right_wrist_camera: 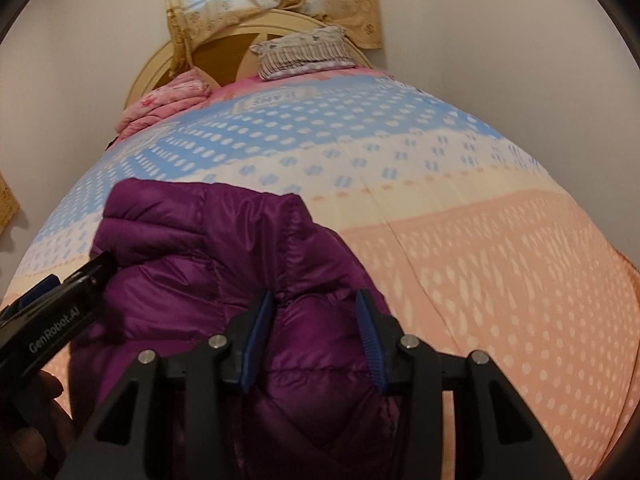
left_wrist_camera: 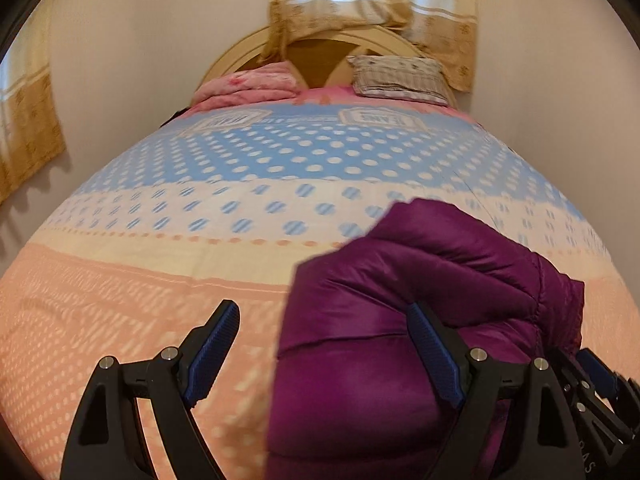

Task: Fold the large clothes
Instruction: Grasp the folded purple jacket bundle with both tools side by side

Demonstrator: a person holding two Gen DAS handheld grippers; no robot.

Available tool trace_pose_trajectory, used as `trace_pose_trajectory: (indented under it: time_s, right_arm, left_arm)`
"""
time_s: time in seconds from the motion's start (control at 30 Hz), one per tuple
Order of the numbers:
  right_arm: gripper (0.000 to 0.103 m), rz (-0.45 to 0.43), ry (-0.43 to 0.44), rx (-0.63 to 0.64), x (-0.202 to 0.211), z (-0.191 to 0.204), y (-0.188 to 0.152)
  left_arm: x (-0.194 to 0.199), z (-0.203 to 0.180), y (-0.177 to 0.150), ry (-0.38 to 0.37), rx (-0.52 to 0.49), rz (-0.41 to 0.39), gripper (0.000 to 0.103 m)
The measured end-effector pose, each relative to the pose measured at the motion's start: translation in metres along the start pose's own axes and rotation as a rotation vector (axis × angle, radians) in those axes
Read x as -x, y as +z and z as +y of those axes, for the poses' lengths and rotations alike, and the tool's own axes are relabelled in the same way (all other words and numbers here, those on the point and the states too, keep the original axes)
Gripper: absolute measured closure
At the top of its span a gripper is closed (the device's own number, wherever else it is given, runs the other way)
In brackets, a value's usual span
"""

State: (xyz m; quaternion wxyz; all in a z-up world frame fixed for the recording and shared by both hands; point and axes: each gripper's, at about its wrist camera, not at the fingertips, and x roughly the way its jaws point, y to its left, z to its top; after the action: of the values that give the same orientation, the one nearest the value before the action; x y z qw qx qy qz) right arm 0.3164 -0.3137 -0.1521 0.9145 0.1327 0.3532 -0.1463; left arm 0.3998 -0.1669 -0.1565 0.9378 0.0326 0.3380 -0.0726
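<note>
Left gripper [right_wrist_camera: 105, 265] reads "GenRobot.AI"; bedspread [right_wrist_camera: 480, 260] lettering perhaps "JEANS"

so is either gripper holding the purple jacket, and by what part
The right gripper has a puffy fold of the purple jacket between its pads near the seam, though a firm pinch cannot be told. The left gripper is open, holding nothing.

This was a bedroom in a home. A wide bed [left_wrist_camera: 200, 208] filled most of the room, spread with a dotted cover in blue, cream and peach, with an arched cream headboard [left_wrist_camera: 320, 40], a patterned pillow [left_wrist_camera: 400, 76] and a folded pink blanket [left_wrist_camera: 248, 86] at its head. Beige patterned curtains [left_wrist_camera: 376, 0] hung at the window behind, against plain pale walls.
</note>
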Motion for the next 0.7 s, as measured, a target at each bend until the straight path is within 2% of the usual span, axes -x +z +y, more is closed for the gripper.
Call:
trace_pose_trajectory:
  time_s: [0.1, 0.3, 0.53, 0.7]
  right_arm:
    - [0.058, -0.013, -0.004, -0.017, 0.000, -0.008, -0.008]
    - [0.057, -0.012, 0.008, -0.036, -0.008, -0.013, -0.014]
    - [0.055, -0.011, 0.002, -0.019, -0.015, -0.010, -0.018]
    - [0.054, 0.005, 0.000, -0.021, -0.022, -0.011, -0.019]
  left_arm:
    - [-0.005, -0.018, -0.006, 0.001, -0.058, -0.007, 0.016]
    - [-0.017, -0.026, -0.014, -0.005, -0.072, 0.004, 0.012]
    - [-0.028, -0.020, -0.021, -0.049, -0.028, 0.031, 0.008]
    - [-0.034, -0.021, -0.023, -0.055, -0.022, 0.050, 0.007]
